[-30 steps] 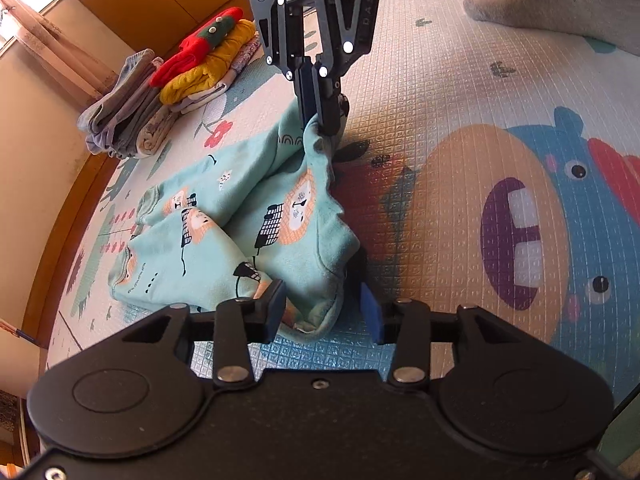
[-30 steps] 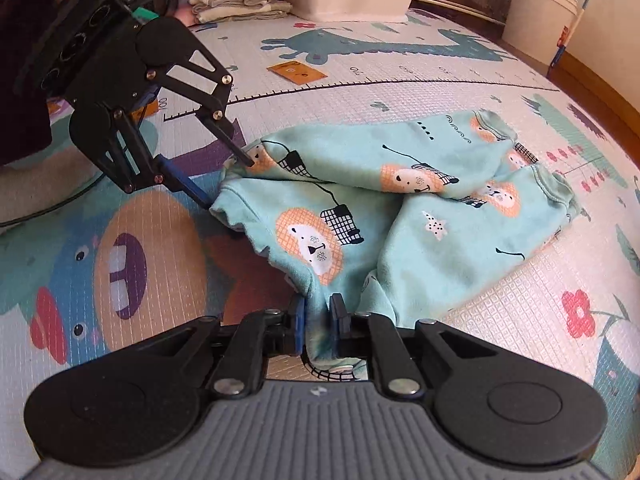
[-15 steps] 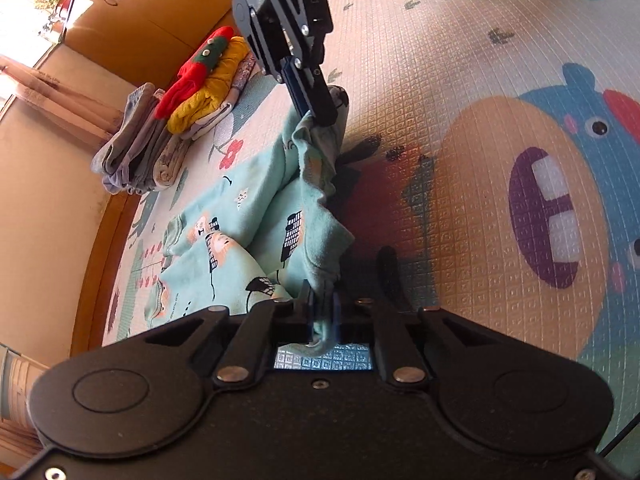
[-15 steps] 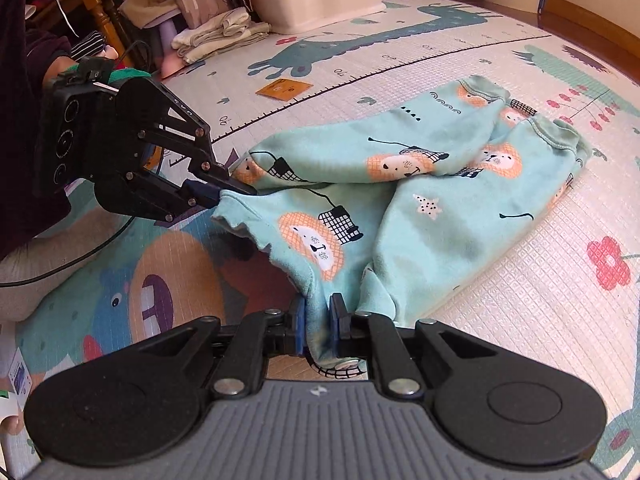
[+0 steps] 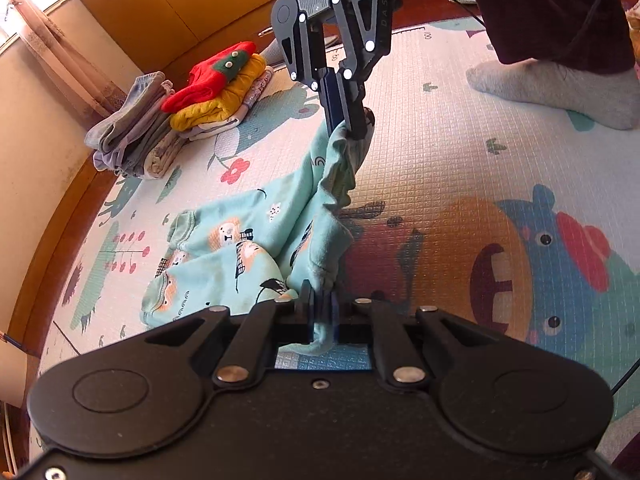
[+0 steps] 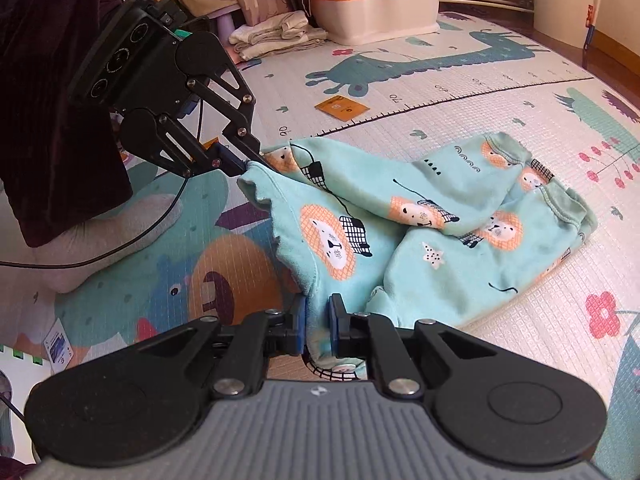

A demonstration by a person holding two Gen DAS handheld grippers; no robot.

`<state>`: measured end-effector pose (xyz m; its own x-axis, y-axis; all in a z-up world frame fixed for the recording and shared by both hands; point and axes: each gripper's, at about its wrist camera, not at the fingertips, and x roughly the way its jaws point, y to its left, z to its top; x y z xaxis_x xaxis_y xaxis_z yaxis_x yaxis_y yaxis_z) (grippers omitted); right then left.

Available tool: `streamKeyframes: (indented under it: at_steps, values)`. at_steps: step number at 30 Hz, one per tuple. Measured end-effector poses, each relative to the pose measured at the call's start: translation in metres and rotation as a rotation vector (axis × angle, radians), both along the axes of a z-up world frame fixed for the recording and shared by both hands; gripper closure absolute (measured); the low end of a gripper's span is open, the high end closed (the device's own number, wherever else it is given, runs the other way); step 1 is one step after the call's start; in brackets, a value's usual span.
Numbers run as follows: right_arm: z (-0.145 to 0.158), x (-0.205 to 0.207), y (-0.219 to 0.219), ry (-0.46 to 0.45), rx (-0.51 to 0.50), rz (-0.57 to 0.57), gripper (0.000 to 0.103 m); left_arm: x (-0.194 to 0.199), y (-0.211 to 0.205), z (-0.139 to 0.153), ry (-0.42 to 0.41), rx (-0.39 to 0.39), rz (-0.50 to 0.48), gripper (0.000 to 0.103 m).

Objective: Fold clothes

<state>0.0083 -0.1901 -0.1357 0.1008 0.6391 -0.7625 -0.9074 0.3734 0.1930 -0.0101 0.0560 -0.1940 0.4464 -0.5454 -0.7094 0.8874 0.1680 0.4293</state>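
Light teal child's pants (image 5: 240, 248) with lion prints lie crumpled on the play mat (image 5: 440, 184). At the bottom of the left wrist view my left gripper (image 5: 321, 312) is shut on one corner of the frilled waistband. My right gripper (image 5: 347, 122) hangs farther off, shut on the other corner, and the waistband is lifted between them. In the right wrist view the right gripper (image 6: 318, 320) pinches the pants (image 6: 440, 220), and the left gripper (image 6: 240, 166) holds the far corner. Both legs rest bunched on the mat.
A folded red and yellow stack (image 5: 216, 88) and a grey folded pile (image 5: 132, 144) sit by the wall. A person's socked foot (image 5: 560, 88) stands on the mat close by. A white and orange tub (image 6: 372, 4), folded towels (image 6: 276, 36) and an orange card (image 6: 340, 108) lie beyond.
My left gripper went from open around the waistband corner to shut on it. Both grippers then rose, lifting the waistband off the mat; the right stayed shut.
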Motion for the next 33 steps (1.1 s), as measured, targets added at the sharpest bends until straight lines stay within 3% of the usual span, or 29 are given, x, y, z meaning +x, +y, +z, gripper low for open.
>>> streamKeyframes:
  at_steps: [5, 11, 19, 25, 28, 29, 30, 33]
  values:
    - [0.033, 0.039, -0.003, -0.052, 0.040, -0.037, 0.091, 0.047, 0.007, 0.032, 0.094, -0.108, 0.104, 0.097]
    - [0.052, 0.113, -0.003, -0.063, 0.067, -0.079, 0.094, 0.120, 0.016, 0.048, 0.249, -0.232, 0.214, 0.097]
    - [0.013, 0.219, -0.010, 0.113, 0.088, -0.182, 0.094, 0.230, 0.024, 0.028, 0.529, -0.344, 0.323, 0.098]
    - [-0.027, 0.257, -0.040, 0.272, 0.245, -0.424, 0.094, 0.278, 0.024, -0.007, 0.640, -0.363, 0.406, 0.098]
    - [-0.040, 0.261, -0.066, 0.348, 0.354, -0.544, 0.082, 0.283, 0.025, -0.012, 0.647, -0.370, 0.414, 0.098]
    - [-0.043, 0.260, -0.071, 0.359, 0.370, -0.553, 0.071, 0.284, 0.025, -0.012, 0.647, -0.375, 0.413, 0.098]
    - [-0.046, 0.258, -0.071, 0.346, 0.347, -0.548, 0.058, 0.285, 0.025, -0.012, 0.647, -0.380, 0.413, 0.098]
    - [-0.057, 0.252, -0.065, 0.369, 0.273, -0.511, 0.049, 0.287, 0.026, -0.013, 0.647, -0.396, 0.412, 0.098]
